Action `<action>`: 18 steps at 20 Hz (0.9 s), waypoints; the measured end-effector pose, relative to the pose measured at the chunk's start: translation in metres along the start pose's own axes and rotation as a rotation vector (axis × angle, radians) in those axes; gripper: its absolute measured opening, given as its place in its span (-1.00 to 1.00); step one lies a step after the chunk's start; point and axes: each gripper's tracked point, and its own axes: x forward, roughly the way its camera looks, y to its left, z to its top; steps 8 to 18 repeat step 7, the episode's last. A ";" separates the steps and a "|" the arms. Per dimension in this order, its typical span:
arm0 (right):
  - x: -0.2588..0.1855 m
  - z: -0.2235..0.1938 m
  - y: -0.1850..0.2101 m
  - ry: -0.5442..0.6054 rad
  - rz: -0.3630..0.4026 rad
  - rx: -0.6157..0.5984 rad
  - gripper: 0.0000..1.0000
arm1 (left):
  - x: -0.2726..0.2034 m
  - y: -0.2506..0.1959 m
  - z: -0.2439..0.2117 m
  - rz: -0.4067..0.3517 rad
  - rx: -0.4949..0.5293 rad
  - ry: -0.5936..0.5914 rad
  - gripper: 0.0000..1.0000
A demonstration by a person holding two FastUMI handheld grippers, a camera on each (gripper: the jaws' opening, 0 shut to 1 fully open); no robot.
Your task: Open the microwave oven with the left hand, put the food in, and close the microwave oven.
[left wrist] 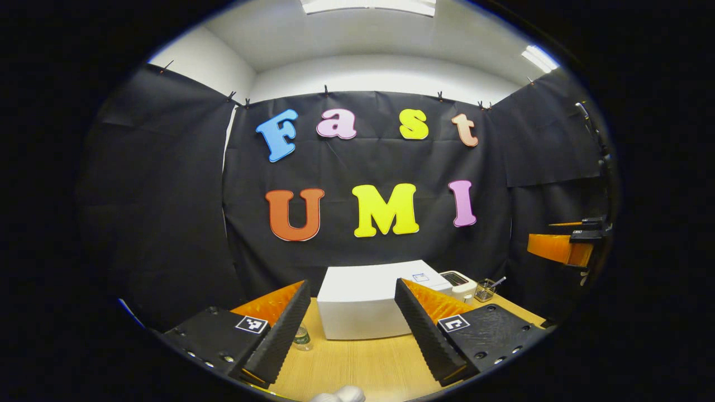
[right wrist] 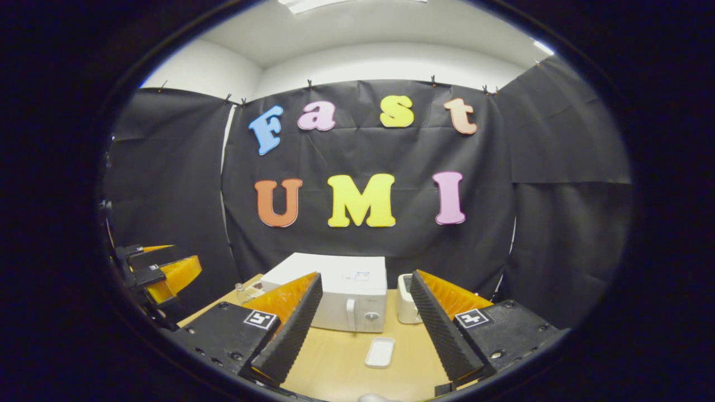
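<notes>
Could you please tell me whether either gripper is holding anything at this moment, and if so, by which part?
Nothing is held. The left gripper and right gripper are both open above the light wooden table, short of the closed white microwave oven.

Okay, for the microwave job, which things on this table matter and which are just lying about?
For the job: microwave, door shut; white tray in front of it; left gripper; right gripper, both open.

Lying about: toaster, small bottle, wire basket.
</notes>
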 end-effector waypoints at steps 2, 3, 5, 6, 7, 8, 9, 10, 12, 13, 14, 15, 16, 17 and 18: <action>-0.001 0.001 0.001 -0.005 -0.010 0.001 1.00 | -0.002 0.007 0.005 0.011 -0.002 -0.014 0.89; 0.000 0.000 0.002 -0.004 -0.010 0.002 1.00 | 0.000 0.010 0.007 0.016 -0.004 -0.016 0.89; 0.000 -0.001 0.005 -0.004 -0.014 0.003 1.00 | -0.001 0.014 0.009 0.028 -0.013 -0.017 0.89; 0.001 -0.002 0.005 0.002 -0.016 0.006 1.00 | -0.001 0.014 0.010 0.027 -0.021 -0.014 0.89; 0.002 -0.005 0.007 0.003 -0.015 0.010 1.00 | 0.001 0.016 0.011 0.031 -0.024 -0.017 0.89; 0.002 -0.005 0.007 0.003 -0.015 0.010 1.00 | 0.001 0.016 0.011 0.031 -0.024 -0.017 0.89; 0.002 -0.005 0.007 0.003 -0.015 0.010 1.00 | 0.001 0.016 0.011 0.031 -0.024 -0.017 0.89; 0.002 -0.005 0.007 0.003 -0.015 0.010 1.00 | 0.001 0.016 0.011 0.031 -0.024 -0.017 0.89; 0.002 -0.005 0.007 0.003 -0.015 0.010 1.00 | 0.001 0.016 0.011 0.031 -0.024 -0.017 0.89; 0.002 -0.005 0.007 0.003 -0.015 0.010 1.00 | 0.001 0.016 0.011 0.031 -0.024 -0.017 0.89; 0.002 -0.005 0.007 0.003 -0.015 0.010 1.00 | 0.001 0.016 0.011 0.031 -0.024 -0.017 0.89; 0.002 -0.005 0.007 0.003 -0.015 0.010 1.00 | 0.001 0.016 0.011 0.031 -0.024 -0.017 0.89; 0.002 -0.005 0.007 0.003 -0.015 0.010 1.00 | 0.001 0.016 0.011 0.031 -0.024 -0.017 0.89; 0.002 -0.005 0.007 0.003 -0.015 0.010 1.00 | 0.001 0.016 0.011 0.031 -0.024 -0.017 0.89; 0.002 -0.005 0.007 0.003 -0.015 0.010 1.00 | 0.001 0.016 0.011 0.031 -0.024 -0.017 0.89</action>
